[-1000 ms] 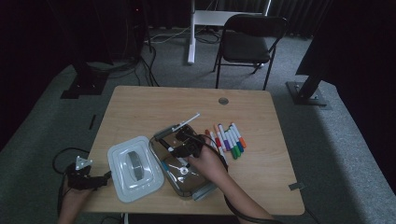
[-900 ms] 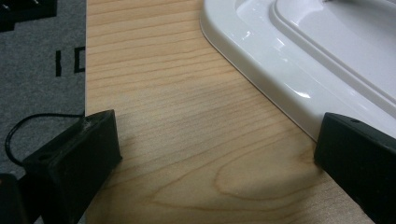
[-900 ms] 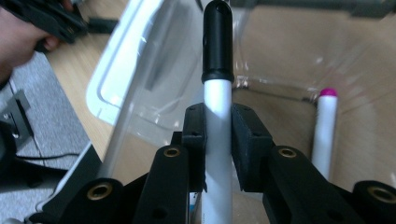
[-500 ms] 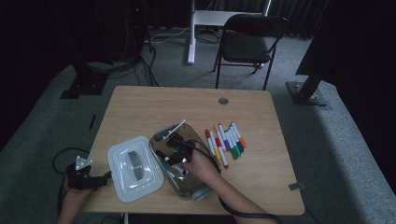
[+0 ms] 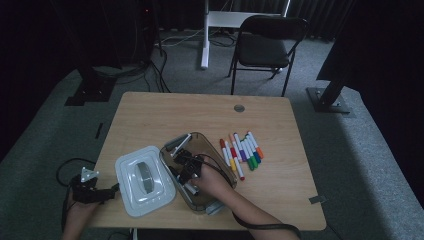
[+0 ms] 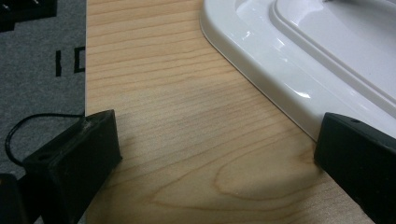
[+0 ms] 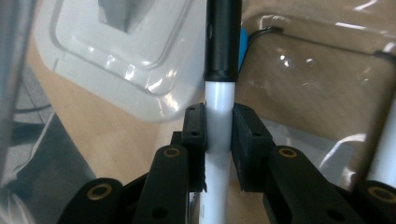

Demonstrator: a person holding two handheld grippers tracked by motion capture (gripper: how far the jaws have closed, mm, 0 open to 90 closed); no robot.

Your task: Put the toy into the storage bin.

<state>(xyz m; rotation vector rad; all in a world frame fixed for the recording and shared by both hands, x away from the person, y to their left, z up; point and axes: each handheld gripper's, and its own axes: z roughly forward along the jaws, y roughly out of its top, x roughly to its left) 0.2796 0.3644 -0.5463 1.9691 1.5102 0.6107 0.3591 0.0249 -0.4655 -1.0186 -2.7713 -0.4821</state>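
Right tongs (image 7: pixel 218 135) are pinching a white marker with a black cap (image 7: pixel 219 88), low inside the clear brown plastic bin (image 5: pixel 220 165). I'd say I'm early on: a row of coloured markers (image 5: pixel 241 152) waits on the wooden bench (image 5: pixel 280 125). Left tongs (image 6: pixel 210 154) are spread, holding nothing, beside the white plastic lid (image 6: pixel 299 60).

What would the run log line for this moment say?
right gripper: shut on black-capped marker, over clear box | left gripper: open, beside white lid | other markers: on table
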